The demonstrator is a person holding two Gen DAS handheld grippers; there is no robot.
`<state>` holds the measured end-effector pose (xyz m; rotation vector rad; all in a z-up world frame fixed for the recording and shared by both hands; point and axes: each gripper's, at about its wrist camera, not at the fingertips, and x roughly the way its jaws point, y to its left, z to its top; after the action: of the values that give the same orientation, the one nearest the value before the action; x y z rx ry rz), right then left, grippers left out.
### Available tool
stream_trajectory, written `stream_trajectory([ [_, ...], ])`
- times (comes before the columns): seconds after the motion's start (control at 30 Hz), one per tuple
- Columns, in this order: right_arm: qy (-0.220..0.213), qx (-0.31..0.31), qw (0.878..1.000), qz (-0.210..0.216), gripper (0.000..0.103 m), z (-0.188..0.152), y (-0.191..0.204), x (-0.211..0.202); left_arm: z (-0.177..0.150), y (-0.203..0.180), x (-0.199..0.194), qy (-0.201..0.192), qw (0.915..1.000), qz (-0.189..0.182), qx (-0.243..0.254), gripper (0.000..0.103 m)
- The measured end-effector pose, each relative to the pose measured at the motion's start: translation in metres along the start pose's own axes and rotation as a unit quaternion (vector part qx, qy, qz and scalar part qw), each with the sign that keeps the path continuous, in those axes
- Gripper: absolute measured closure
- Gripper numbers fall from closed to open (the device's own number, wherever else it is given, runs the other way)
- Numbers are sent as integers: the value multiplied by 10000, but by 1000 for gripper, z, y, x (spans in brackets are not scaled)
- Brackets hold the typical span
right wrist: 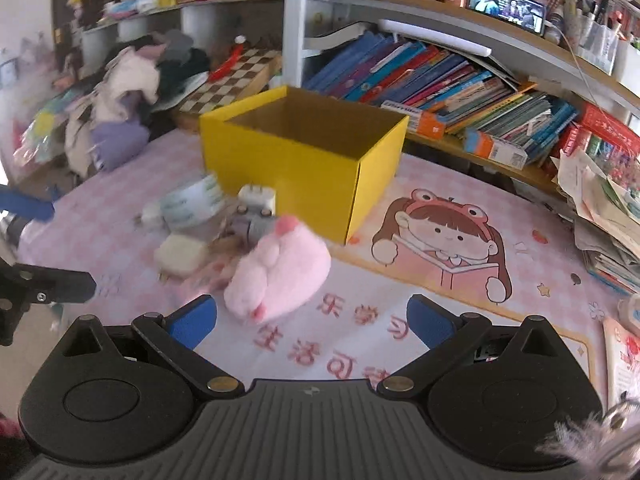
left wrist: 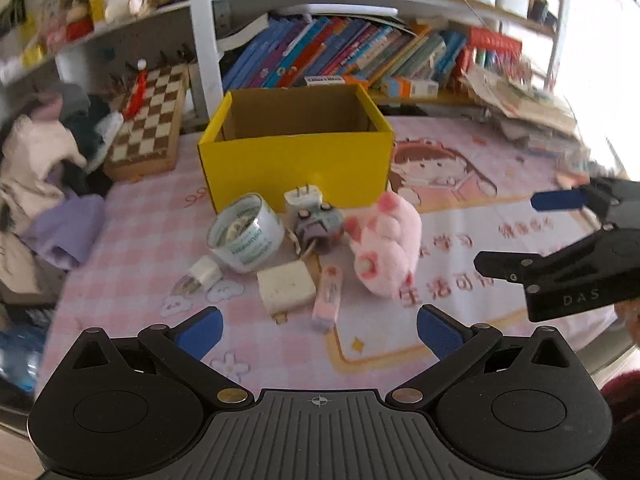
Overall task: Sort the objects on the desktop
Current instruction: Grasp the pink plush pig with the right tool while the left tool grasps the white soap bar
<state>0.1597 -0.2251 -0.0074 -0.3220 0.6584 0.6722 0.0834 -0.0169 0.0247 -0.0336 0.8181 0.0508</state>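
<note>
The box (left wrist: 296, 168) hides its own floor – from the left wrist only the inner back wall shows, and the right wrist view reveals no more than the far walls. The tape (right wrist: 192, 202), the chargers and the small toy (right wrist: 256, 226) smear in the right wrist view, so their edges run together; the pink stick beside the plush (right wrist: 280, 268) is a blur there. The plush covers part of the mat print (left wrist: 440, 176) in both views. The right gripper (left wrist: 516, 236) is cut by the left view's right edge; the left gripper (right wrist: 48, 244) is cut by the right view's left edge. Book titles on the shelf (right wrist: 440, 76) are too small to read – the screen (right wrist: 508, 6) likewise.
</note>
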Motion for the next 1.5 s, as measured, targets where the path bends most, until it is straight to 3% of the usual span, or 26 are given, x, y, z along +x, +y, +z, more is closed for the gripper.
stream_trajectory([
  [0.27, 190, -158, 9996, -116, 0, 2, 19, 17, -14, 24, 24, 9, 9994, -137, -311, 0],
  [0.47, 235, -438, 9988, -24, 0, 1, 31, 24, -18, 19, 29, 59, 9999, -85, -62, 0],
  [0.77, 271, -370, 9989, 3, 0, 0, 31, 32, -17, 8, 30, 87, 9991, -98, 411, 0],
  [1.23, 336, -369, 9987, 102, 0, -3, 24, 36, -10, 4, 39, 82, 9988, -56, 469, 0],
  [1.5, 544, -443, 9975, 81, 3, 0, 31, 57, -7, 23, 54, 119, 9996, -32, 268, 3],
])
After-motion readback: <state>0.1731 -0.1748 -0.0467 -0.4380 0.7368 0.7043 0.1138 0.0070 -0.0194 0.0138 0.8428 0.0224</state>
